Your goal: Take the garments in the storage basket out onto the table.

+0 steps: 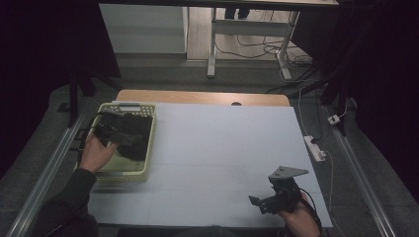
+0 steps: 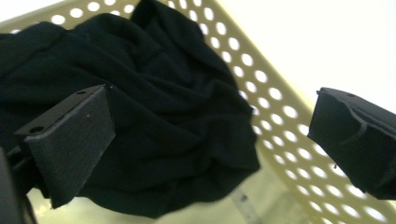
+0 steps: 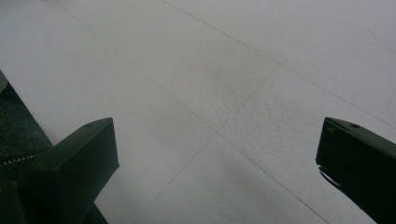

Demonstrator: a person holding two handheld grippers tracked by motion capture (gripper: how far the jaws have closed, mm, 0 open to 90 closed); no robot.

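Note:
A pale yellow perforated basket (image 1: 149,136) stands at the table's left side with a crumpled black cloth (image 1: 133,136) in it. My left gripper (image 1: 109,131) hangs over the basket, open, just above the cloth. In the left gripper view the black cloth (image 2: 154,112) lies bunched between the wide-apart jaws, against the basket wall (image 2: 275,107); nothing is held. My right gripper (image 1: 264,202) rests near the table's front right, open, above the bare white table surface (image 3: 224,93).
The white tabletop (image 1: 222,148) spreads between the basket and the right gripper. A power strip (image 1: 314,148) and cables lie off the table's right edge. A desk frame (image 1: 247,44) stands beyond the far edge. Dark floor surrounds the table.

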